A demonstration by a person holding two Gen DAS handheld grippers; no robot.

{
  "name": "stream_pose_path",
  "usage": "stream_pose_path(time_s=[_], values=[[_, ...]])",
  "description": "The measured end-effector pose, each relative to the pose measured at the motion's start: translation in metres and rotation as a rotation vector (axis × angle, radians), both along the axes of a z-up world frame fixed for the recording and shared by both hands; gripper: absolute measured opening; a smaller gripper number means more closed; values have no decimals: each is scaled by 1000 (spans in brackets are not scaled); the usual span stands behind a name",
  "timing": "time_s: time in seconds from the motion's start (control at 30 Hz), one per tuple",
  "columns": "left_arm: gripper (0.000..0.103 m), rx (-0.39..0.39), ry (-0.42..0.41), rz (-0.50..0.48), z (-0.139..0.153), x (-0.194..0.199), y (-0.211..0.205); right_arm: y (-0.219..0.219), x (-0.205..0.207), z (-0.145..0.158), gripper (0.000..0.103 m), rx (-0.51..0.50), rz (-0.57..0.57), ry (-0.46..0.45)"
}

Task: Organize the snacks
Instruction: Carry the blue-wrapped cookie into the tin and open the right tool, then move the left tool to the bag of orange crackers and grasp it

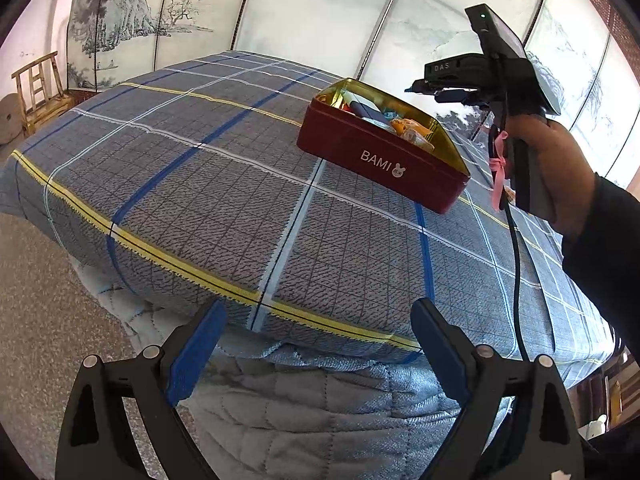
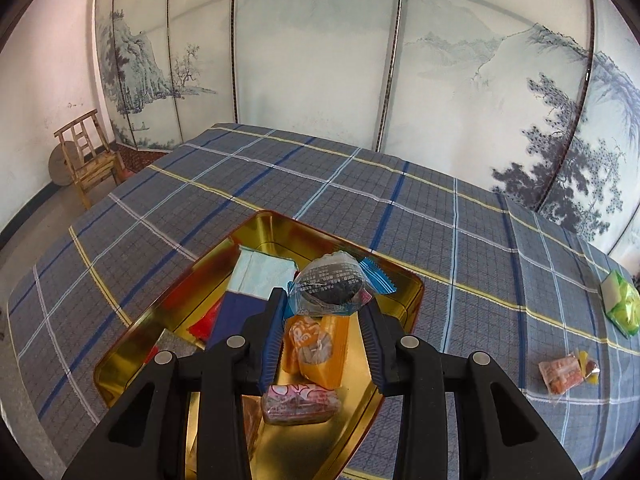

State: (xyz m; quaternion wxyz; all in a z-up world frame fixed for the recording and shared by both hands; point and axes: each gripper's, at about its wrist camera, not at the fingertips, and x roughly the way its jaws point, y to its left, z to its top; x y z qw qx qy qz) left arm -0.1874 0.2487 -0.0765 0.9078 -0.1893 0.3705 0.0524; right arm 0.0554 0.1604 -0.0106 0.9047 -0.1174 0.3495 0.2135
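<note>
A dark red tin (image 1: 384, 160) with a gold inside (image 2: 132, 344) sits on the plaid-covered bed and holds several wrapped snacks. My right gripper (image 2: 326, 300) is shut on a dark round snack in a clear and blue wrapper (image 2: 332, 288), held above the tin. Below it in the tin lie an orange packet (image 2: 318, 350) and a pink-wrapped snack (image 2: 300, 402). My left gripper (image 1: 320, 320) stands open with nothing between its fingers, near the bed's edge, apart from the tin. In the left wrist view the right gripper's body (image 1: 496, 76) and a hand sit to the tin's right.
On the bed right of the tin lie a green packet (image 2: 620, 304) and an orange-red wrapped snack (image 2: 560, 374). A wooden chair (image 2: 88, 156) stands at the far left by the wall. A painted folding screen (image 2: 320, 60) runs behind the bed.
</note>
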Motion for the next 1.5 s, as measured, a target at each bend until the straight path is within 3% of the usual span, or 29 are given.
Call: stream_pose_path(time_s=[0.53, 0.83, 1.07, 1.17, 1.27, 1.3, 1.33, 1.5], values=[[92, 4, 14, -9, -6, 2, -3, -13, -67, -25, 38, 35, 105, 96], [92, 26, 24, -19, -5, 4, -10, -24, -68, -43, 38, 59, 94, 169], [92, 45, 48, -24, -7, 6, -16, -25, -73, -49, 39, 65, 128, 151], [92, 65, 52, -32, -5, 6, -21, -26, -78, -51, 47, 91, 173, 129], [92, 86, 57, -39, -4, 6, -27, -28, -87, -50, 66, 112, 209, 82], [92, 93, 59, -41, -3, 7, -29, -30, -91, -46, 79, 118, 208, 56], [92, 101, 63, -42, -3, 7, -30, -34, -96, -42, 85, 134, 217, 31], [92, 146, 63, -64, 3, 16, -40, -78, -107, -11, 97, 183, 199, -106]])
